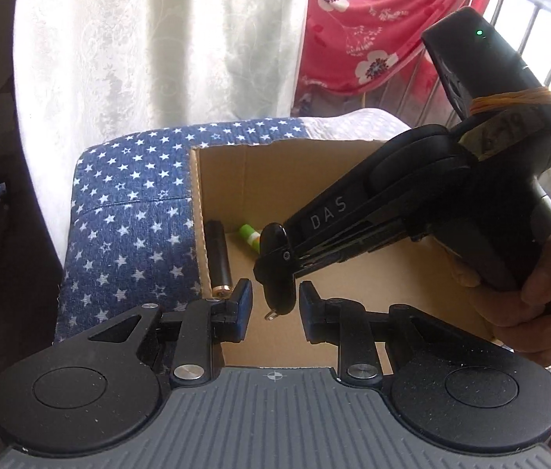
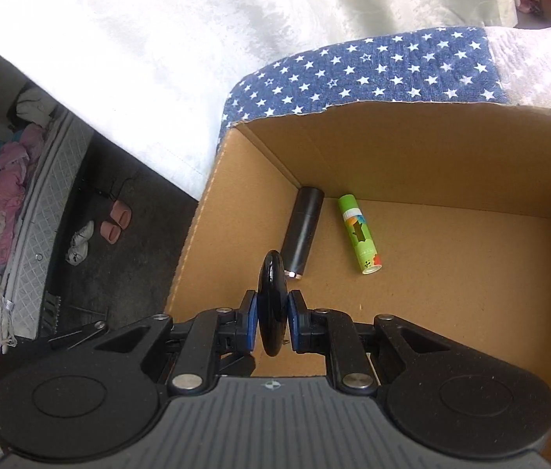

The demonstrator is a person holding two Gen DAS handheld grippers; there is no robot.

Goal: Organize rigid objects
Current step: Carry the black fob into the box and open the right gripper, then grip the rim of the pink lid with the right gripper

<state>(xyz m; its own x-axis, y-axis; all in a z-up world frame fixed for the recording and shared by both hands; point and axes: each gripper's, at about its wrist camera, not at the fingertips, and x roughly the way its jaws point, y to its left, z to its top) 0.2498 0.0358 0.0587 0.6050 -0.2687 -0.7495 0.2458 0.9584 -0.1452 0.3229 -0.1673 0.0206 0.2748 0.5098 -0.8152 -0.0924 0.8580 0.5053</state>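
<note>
My right gripper is shut on a flat black oval key fob and holds it on edge over the left part of an open cardboard box. In the left wrist view the fob hangs between the fingers of my open left gripper, which do not touch it. A black tube and a green lip balm stick lie on the box floor near the far left corner. Both also show in the left wrist view, the tube and the green stick.
The box sits on a seat covered in blue star-print cloth. A white curtain hangs behind, and a red floral cloth on a metal rail at right. Slippers and a mattress are on the floor at left.
</note>
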